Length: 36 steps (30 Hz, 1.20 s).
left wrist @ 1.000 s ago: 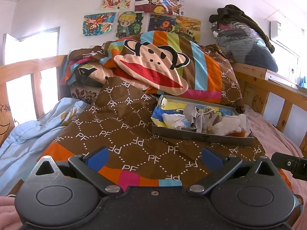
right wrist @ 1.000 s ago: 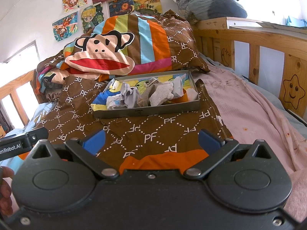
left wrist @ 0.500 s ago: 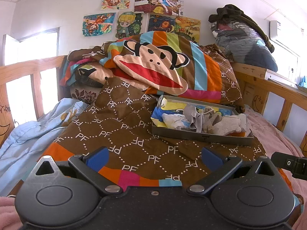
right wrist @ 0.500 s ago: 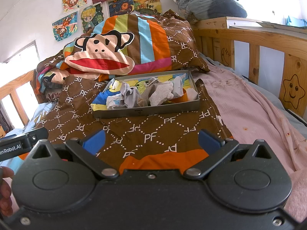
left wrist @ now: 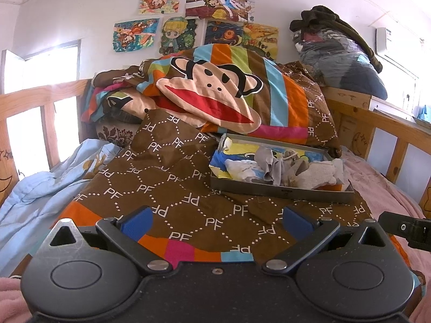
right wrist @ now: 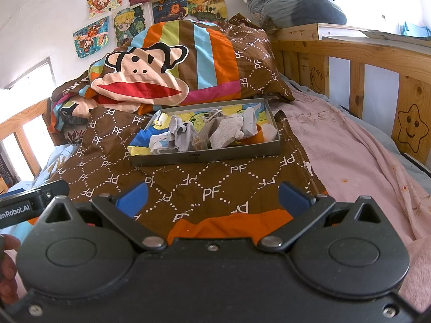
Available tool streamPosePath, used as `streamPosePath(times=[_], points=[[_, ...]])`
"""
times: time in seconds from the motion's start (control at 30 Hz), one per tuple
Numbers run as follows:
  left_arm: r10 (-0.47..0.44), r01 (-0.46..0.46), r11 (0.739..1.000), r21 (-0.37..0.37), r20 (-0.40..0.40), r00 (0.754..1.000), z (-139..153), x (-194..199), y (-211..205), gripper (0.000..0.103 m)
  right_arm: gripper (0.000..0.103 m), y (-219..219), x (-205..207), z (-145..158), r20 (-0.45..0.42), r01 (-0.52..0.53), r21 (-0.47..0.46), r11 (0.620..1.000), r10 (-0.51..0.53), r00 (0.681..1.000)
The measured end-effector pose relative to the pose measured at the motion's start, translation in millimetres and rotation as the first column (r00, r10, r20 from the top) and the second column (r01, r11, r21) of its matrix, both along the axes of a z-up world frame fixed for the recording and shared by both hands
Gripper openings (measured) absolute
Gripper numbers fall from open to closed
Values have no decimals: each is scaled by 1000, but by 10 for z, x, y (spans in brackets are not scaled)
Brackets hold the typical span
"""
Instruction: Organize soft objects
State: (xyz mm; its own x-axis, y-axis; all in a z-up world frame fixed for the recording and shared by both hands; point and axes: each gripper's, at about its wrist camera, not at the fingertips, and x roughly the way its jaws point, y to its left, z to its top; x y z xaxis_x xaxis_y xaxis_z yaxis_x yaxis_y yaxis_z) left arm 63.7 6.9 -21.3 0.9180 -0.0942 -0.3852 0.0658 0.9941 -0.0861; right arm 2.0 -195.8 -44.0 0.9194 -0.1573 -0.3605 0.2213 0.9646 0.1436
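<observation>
Two grippers low over the quilt (left wrist: 172, 177), left gripper (left wrist: 215, 222) wide and empty, right gripper (right wrist: 212, 197) wide and empty, tray (right wrist: 215, 156) with crumpled cloths (right wrist: 186, 134) ahead, well apart from both.

L hand-held gripper (left wrist: 216, 219) open, empty, over brown quilt (left wrist: 172, 177); grey tray (left wrist: 280, 189) w/ crumpled cloths (left wrist: 280, 165) ahead.

- Left gripper (left wrist: 216, 219): jaws spread wide, blue pads (left wrist: 136, 222) well apart, nothing between them; held low over the near end of the bed, pointing along it.
- Right gripper (right wrist: 212, 195): jaws likewise wide, empty, level with the left and just beside it.
- Fingertips of a hand (right wrist: 6, 262) wrapped at the lower left edge of the right wrist view.
</observation>
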Motion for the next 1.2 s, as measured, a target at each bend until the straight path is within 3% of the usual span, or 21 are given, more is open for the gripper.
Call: streamPosePath(times=[1.2], points=[[-24,24,999,43,-1,1000,29,-20,-50,102,103,6,-1,0,-1,1,1,1000,-1,1000]])
